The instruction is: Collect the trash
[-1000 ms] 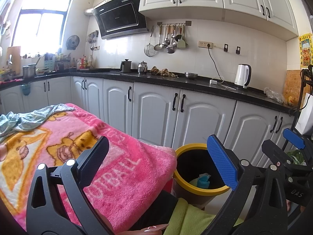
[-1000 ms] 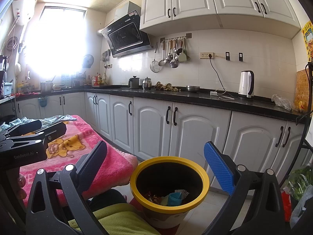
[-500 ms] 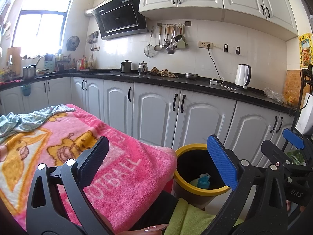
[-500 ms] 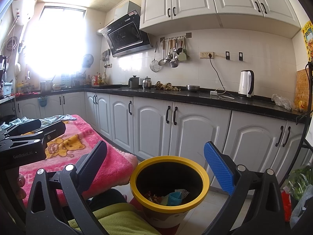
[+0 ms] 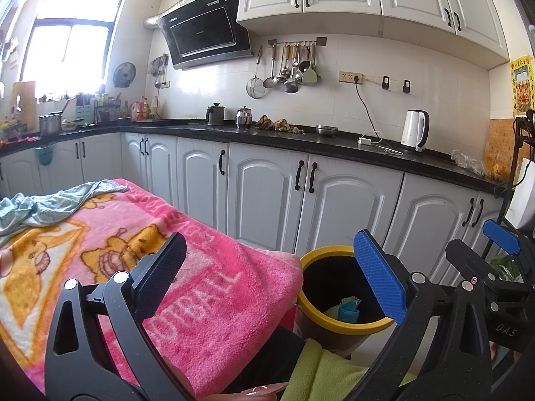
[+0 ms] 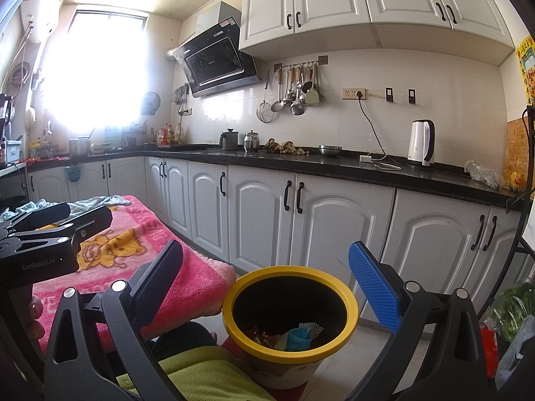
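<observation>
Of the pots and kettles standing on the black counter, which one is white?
The electric kettle at the right end, near the wall socket. The two small pots by the hood are dark and metallic.

Blown-out glare from the window (image 6: 97, 67), sharp focus, heavy fisheye bending at edges.

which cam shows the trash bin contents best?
Right wrist: the yellow-rimmed bin sits centred between the open fingers, showing its whole mouth and the trash at the bottom. Left wrist shows the bin partly hidden behind the blue finger.

Yellow-rim bin (image 6: 346, 304), pink cartoon blanket (image 5: 207, 300), white cabs (image 6: 260, 220)
</observation>
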A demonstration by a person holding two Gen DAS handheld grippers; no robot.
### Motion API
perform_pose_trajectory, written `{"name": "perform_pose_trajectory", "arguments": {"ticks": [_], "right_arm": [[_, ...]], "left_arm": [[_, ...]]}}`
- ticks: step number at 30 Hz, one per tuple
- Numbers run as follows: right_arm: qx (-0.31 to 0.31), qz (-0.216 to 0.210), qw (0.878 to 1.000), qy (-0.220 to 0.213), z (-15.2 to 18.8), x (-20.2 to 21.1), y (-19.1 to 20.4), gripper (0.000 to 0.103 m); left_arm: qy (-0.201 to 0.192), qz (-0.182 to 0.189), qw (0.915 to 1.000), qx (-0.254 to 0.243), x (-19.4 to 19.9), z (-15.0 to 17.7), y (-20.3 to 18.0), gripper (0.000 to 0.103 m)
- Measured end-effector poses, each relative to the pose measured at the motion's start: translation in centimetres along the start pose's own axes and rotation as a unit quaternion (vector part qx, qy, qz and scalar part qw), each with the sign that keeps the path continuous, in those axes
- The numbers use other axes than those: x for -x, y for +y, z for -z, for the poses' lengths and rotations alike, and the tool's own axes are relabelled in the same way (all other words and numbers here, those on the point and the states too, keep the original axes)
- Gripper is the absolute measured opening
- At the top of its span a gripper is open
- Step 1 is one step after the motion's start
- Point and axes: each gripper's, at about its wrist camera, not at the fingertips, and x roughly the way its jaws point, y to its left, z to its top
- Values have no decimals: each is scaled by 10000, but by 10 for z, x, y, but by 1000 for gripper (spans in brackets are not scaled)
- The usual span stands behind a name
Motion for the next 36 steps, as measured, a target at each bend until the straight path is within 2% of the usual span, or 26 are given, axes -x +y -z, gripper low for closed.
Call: {"name": "perform_pose_trajectory", "arguments": {"ticks": [30,36], "right_arm": [[-14,0,10000,83,7,-3,-2,97],[67,-155,9995,281,5,-13,3,97]], "left_arm": [[115,50,9999,-42,-2,2,-2,92],[221,-56,9993,301,-1,2,20,92]]}}
